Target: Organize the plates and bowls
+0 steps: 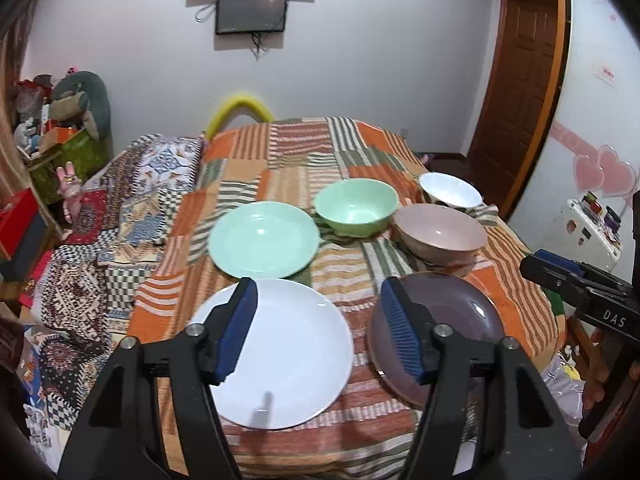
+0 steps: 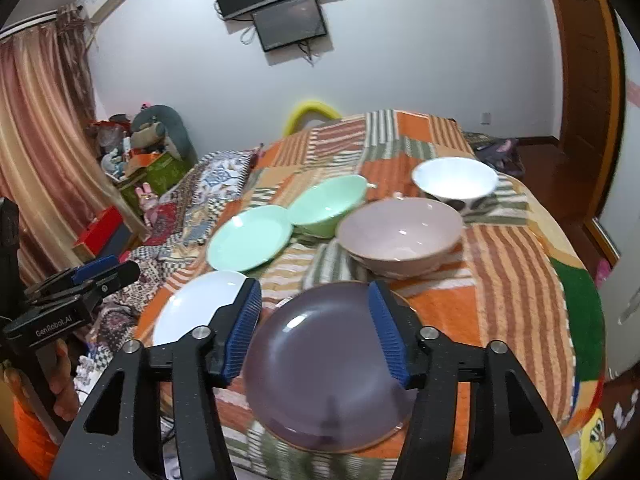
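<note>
Hovering open and empty, left claw (image 1: 318, 328) and right claw (image 2: 314, 332) face upright dishes.

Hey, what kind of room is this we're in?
Likely a bedroom at home: a patchwork quilt under the dishes, stuffed toys piled in the corner, curtains and a wall screen.

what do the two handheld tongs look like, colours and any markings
Both tongs, left and right, have black angular plastic arms with silver pivot pins and blue ribbed pads. White lettering marks their bodies: "GenRobot.AI" on the left, "DAS" on the right.
</note>
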### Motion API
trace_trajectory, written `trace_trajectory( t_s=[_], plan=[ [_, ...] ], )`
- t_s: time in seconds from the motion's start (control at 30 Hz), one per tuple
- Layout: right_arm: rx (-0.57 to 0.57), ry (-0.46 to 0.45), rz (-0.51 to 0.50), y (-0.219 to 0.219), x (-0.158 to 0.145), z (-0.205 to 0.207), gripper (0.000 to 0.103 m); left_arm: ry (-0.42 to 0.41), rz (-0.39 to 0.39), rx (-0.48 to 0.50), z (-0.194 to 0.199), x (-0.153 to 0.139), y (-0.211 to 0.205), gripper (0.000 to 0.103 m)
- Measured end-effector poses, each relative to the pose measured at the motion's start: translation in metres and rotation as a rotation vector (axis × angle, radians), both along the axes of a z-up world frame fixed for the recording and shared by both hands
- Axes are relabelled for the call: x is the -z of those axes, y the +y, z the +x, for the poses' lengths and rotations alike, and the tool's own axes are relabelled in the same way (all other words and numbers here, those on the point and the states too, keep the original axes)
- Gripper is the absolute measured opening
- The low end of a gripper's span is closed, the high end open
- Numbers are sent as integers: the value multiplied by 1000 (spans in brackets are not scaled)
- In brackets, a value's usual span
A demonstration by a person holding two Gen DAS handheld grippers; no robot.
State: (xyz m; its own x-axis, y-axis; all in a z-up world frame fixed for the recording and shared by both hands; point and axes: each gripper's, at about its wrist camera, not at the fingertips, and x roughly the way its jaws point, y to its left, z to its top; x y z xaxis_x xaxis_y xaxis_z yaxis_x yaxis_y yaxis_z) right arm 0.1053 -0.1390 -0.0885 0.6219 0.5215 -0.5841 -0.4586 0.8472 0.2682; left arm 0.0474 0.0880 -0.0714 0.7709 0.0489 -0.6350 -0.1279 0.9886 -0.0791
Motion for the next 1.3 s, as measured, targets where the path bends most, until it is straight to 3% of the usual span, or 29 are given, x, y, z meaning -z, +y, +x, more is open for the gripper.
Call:
trace_trajectory(
  t_s=[0.4, 0.9, 1.3],
  plan=[
    [-95, -1, -9, 52, 6, 2, 58, 33, 0, -121, -19, 15, 58, 71],
    [-179, 110, -133, 111, 48, 26, 58, 226, -107, -185, 4, 99, 124, 71],
    [-225, 230, -212, 146, 88, 45, 58, 292, -165, -186, 18, 143, 151, 71]
  ],
)
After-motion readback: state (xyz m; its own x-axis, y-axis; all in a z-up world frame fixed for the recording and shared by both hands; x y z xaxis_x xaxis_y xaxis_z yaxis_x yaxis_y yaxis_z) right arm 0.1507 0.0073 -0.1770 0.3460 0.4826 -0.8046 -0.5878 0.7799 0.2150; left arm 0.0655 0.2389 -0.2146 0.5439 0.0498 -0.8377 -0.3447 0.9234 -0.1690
